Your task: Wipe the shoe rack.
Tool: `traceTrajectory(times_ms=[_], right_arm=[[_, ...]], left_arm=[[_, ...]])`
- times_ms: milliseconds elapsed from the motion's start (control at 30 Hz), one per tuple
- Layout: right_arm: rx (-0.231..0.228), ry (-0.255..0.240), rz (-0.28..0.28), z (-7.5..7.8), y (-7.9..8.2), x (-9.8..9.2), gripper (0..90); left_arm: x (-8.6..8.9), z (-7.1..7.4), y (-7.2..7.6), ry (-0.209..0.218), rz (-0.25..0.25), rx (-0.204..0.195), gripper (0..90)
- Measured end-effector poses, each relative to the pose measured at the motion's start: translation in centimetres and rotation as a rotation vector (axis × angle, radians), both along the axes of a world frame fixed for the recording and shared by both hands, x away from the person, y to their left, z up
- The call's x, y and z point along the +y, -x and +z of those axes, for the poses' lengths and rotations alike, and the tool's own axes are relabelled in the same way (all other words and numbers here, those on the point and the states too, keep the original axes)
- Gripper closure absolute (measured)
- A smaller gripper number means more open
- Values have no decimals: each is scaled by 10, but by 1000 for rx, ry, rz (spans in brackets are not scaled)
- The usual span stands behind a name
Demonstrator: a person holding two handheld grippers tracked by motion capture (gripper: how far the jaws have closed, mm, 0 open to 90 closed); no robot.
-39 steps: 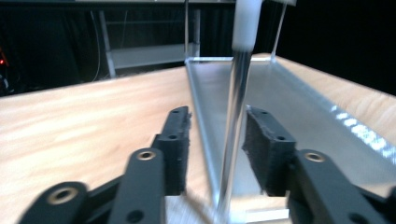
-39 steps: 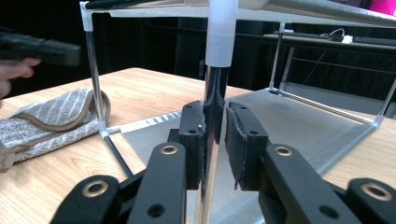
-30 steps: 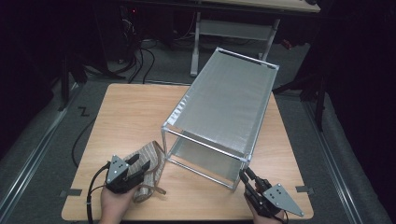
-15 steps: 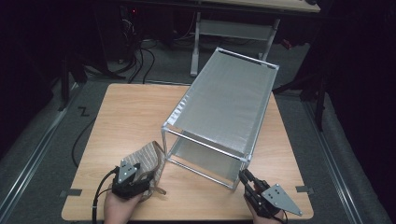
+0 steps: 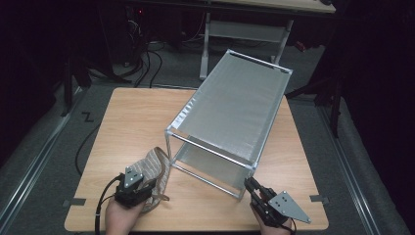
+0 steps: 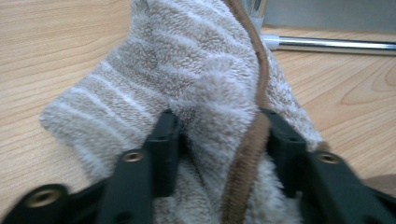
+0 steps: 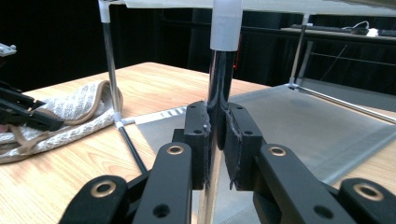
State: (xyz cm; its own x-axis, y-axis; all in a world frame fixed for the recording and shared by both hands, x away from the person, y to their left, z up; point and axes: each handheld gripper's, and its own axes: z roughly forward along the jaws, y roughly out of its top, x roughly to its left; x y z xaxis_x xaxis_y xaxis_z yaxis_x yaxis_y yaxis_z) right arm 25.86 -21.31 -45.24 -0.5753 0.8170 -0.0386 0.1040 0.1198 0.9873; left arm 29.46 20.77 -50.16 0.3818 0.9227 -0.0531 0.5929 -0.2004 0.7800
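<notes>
Towel [image 5: 152,172] is lying bunched on the table [image 5: 137,122] just beside the rack's [image 5: 230,112] near-left leg. Left gripper [image 5: 142,192] has just been closing, its jaws pinching a fold of that striped cloth. Right gripper [image 5: 253,187] is clamping the rack's front corner post [image 7: 219,88], jaws tight.

Dark room; grey floor [image 5: 44,147], cables [image 5: 147,58], wooden table [image 5: 132,117]
</notes>
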Motion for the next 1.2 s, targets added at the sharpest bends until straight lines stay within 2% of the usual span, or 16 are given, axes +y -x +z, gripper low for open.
traceTrajectory(times_ms=[133,267,533,600,700,800,867,933,1033,1200], right_arm=[[-2,3,15,0,-1,5,805],[-2,-1,30,0,-3,11,806],[9,-9,85,0,-13,29,808],[9,-7,95,0,-15,32,807],[-1,-11,102,1,-16,32,784],[-7,-21,101,3,-14,28,774],[2,-26,104,2,-14,27,785],[2,-25,107,2,-14,27,803],[3,-29,103,2,-14,28,804],[8,-28,95,2,-12,28,804]], left_arm=[[8,1,2,54,-1,-5,683],[12,4,7,59,-6,-57,714],[24,19,29,73,18,-244,721],[25,21,33,76,11,-279,721],[24,23,37,69,10,-313,721],[23,26,39,84,2,-338,722],[19,30,40,80,-18,-376,725],[14,37,40,73,-51,-423,729],[9,49,36,81,-70,-473,732],[3,74,14,99,-69,-544,731]])
